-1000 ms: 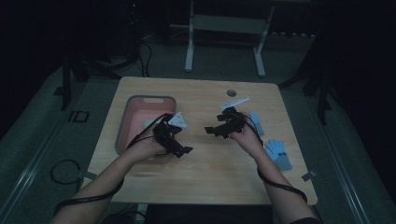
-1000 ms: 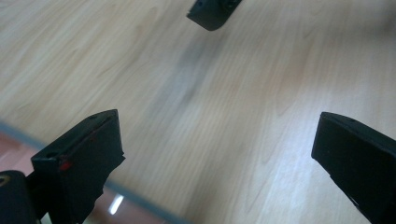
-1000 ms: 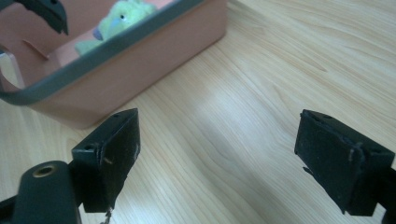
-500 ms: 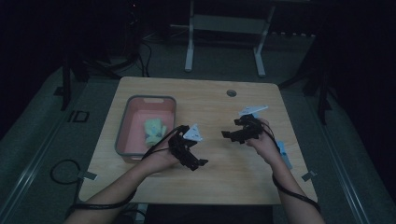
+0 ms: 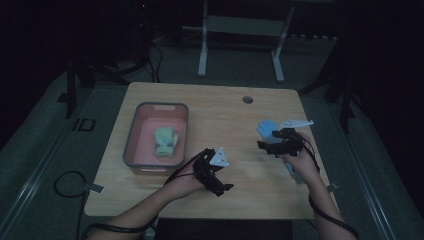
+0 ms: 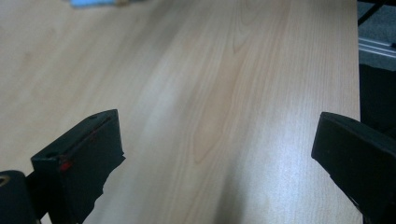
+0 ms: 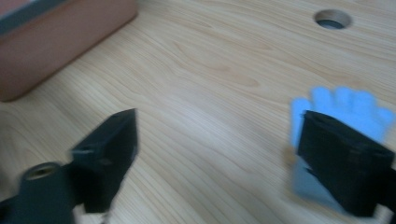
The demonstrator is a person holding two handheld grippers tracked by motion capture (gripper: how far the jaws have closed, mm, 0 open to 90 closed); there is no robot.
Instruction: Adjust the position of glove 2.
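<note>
The wooden table (image 5: 225,115) fills the frame's centre; a pink bin (image 5: 135,142) at centre left holds a green glove (image 5: 166,140). Lower centre, the left gripper (image 5: 220,187) hovers over bare wood, jaws wide. Right of centre, the right gripper (image 5: 262,145), jaws wide, hangs beside the blue glove (image 5: 266,128).

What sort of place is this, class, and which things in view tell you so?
Probably a dim lab or recording room: a bare wooden table with a cable hole, cables on a carpeted floor, and a metal stand behind.
</note>
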